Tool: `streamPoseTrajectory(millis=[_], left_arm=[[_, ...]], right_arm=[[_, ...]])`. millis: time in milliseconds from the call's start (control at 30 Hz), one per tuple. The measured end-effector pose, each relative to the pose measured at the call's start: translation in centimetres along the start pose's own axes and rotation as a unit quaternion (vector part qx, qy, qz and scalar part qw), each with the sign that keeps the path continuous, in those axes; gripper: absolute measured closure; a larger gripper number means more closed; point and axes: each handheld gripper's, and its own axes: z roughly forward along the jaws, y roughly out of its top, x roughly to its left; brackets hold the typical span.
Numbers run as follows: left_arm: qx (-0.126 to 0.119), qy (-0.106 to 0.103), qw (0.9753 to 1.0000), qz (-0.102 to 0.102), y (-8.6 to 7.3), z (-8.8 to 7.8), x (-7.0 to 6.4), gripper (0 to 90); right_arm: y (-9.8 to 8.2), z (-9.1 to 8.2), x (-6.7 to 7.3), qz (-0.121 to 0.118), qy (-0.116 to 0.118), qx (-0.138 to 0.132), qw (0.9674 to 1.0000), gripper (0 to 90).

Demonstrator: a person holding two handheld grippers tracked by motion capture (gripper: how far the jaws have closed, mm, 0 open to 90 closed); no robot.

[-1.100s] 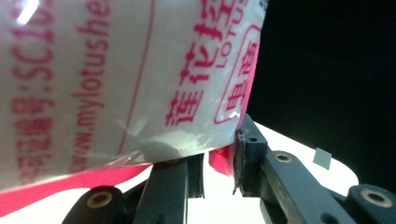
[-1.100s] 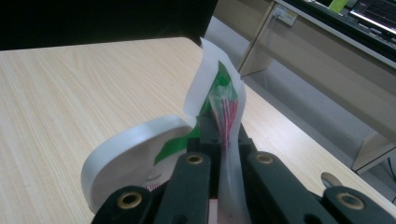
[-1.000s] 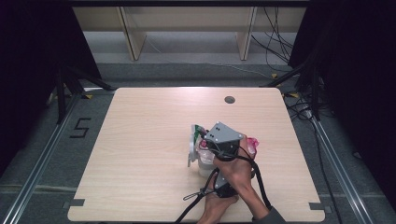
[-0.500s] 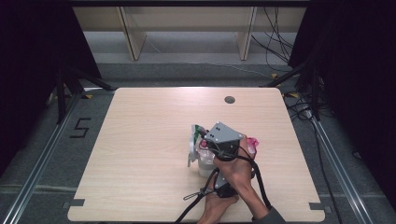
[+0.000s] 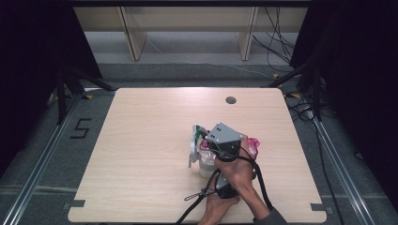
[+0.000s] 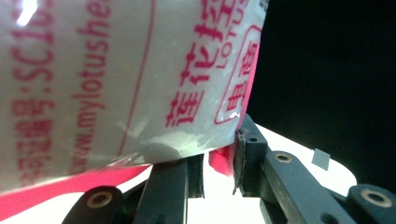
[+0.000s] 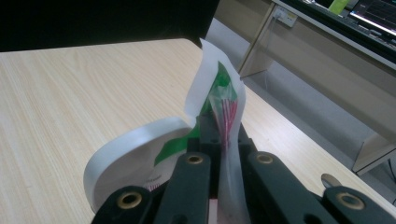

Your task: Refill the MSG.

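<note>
Right gripper [image 7: 219, 140] has its jaws clamped tight on the clear sachet [image 7: 227, 114] and the cup's peeled lid [image 7: 140, 158], left gripper [image 6: 219, 163] is pinching the red-printed packet [image 6: 116, 79], all near the tabletop's [image 5: 141, 140] front-right part.

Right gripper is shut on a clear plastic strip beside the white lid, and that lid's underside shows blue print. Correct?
Not quite: the print on the white lid is green, not blue, as the right gripper view shows. The right gripper is indeed shut on the clear plastic strip beside that lid.
</note>
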Motion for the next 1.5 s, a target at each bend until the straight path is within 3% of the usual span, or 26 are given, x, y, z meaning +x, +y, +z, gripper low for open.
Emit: streamPoseTrajectory(millis=[400, 500, 900, 967, 1067, 1500], left_arm=[[-0.001, 0.001, 1.0, 0.0, 0.01, 0.0, 0.0, 76.1], [0.008, -0.004, 0.9999, 0.004, 0.06, -0.08, 0.12, 76.1], [-0.005, -0.004, 1.0, -0.003, 0.01, -0.05, 0.03, 76.0], [0.008, -0.004, 1.0, 0.003, 0.05, -0.17, 0.15, 76.0], [0.005, -0.001, 1.0, 0.004, -0.08, -0.03, 0.16, 75.9], [-0.002, 0.001, 1.0, 0.0, -0.04, -0.1, 0.04, 75.9]], right_arm=[[0.07, -0.12, -0.03, 0.002, 0.0, -0.004, 1.0, 89.8], [-0.01, 0.05, 0.03, -0.001, 0.0, 0.0, 1.0, 89.8], [0.09, -0.14, 0.09, 0.005, 0.002, -0.002, 1.0, 89.7], [0.05, -0.04, 0.15, 0.009, 0.001, -0.002, 1.0, 89.8], [-0.07, 0.2, 0.1, -0.001, 0.003, 0.002, 1.0, 89.7], [0.14, -0.14, 0.1, 0.003, 0.003, -0.006, 1.0, 89.7]])
